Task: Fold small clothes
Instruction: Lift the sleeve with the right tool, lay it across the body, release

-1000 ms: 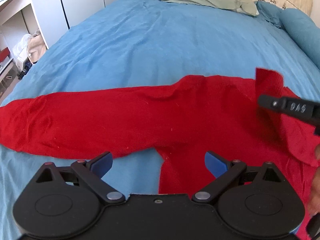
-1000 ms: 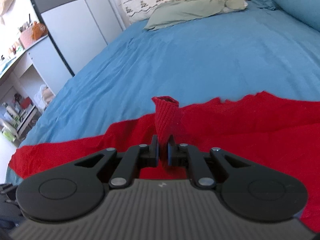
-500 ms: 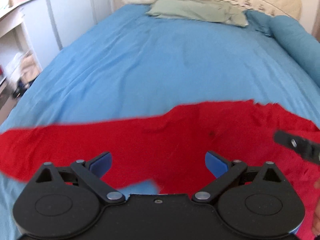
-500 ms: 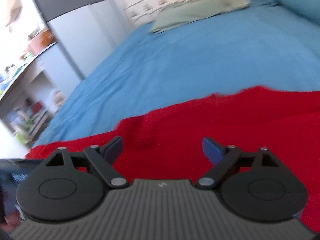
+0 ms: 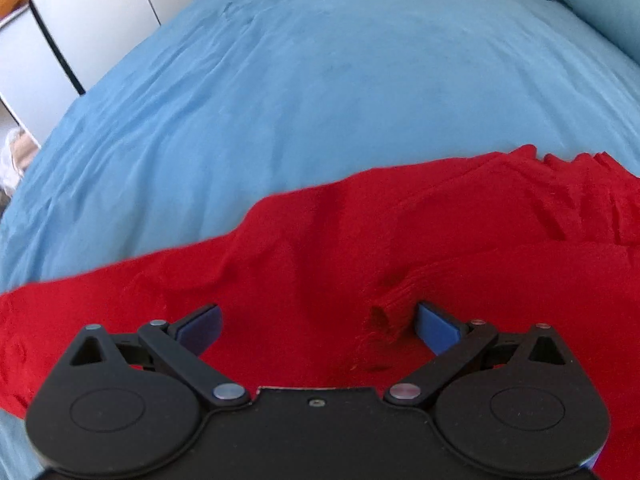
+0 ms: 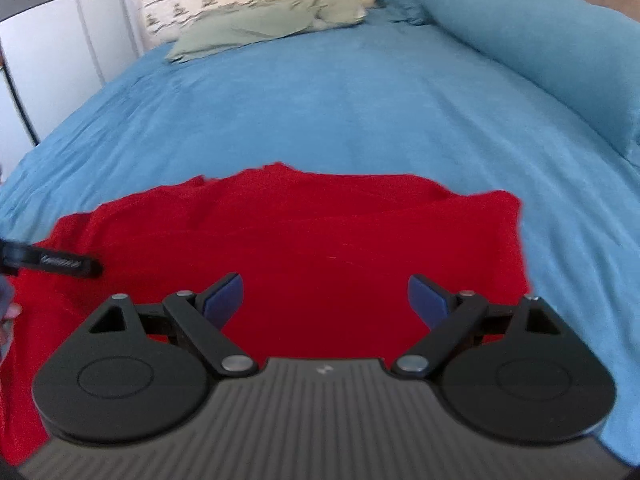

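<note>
With the red knit garment point(image 5: 320, 264) lying flat on the blue bedspread point(image 5: 320, 100), left gripper point(image 5: 318, 322) and right gripper point(image 6: 325, 300) both hover spread wide above it, seemingly ready to pinch for a fold.

black linkage arms, blue pads point(image 5: 434, 326), silver rivets

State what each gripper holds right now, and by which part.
Nothing is held. The left gripper and right gripper both hover with jaws open over the red garment.
</note>
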The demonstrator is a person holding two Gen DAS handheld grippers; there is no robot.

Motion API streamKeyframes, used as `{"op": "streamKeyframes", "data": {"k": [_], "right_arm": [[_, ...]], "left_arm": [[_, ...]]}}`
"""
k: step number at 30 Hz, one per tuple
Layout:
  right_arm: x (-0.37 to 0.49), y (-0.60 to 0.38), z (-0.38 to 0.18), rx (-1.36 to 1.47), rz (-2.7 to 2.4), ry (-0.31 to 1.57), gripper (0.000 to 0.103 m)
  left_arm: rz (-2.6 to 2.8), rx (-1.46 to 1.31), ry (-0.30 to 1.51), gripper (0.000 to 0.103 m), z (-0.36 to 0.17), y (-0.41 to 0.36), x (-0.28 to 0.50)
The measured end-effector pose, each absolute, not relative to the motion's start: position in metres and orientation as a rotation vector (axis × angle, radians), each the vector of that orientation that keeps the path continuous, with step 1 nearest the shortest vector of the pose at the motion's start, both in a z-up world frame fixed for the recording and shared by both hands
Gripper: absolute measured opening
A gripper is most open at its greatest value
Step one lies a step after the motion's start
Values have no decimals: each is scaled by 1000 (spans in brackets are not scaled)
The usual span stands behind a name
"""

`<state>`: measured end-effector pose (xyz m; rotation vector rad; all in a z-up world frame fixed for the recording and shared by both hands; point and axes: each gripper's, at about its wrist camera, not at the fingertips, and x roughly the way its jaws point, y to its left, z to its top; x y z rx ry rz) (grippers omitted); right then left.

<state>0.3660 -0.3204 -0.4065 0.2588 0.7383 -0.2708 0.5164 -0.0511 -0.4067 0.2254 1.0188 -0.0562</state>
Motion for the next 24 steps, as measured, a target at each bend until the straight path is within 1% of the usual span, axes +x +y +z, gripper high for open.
{"op": "streamKeyframes", "data": {"k": [3, 6, 11, 13, 16, 20, 23, 24], "right_arm": [[362, -325, -417, 321, -282, 759, 103], [368, -320, -437, 414, -224, 842, 103], [368, -293, -440, 259, -146, 873, 103], [365, -294, -434, 238, -119, 860, 103], [356, -310, -419, 242, -175, 757, 103], [343, -343, -433, 326, -329, 790, 103], [316, -360, -448, 423, -331, 793, 103], [308, -359, -448, 406, -308, 786, 103]], "left_arm": [[-58, 236, 1021, 103, -406, -43, 515], [-45, 257, 1023, 103, -401, -44, 511], [-28, 276, 1018, 103, -398, -38, 498], [-21, 280, 1014, 103, -396, -38, 493], [-8, 263, 1014, 103, -389, -35, 486], [-3, 241, 1017, 103, -381, -39, 479], [-10, 241, 1014, 103, -377, -50, 474], [-17, 243, 1012, 103, -376, -54, 472]]}}
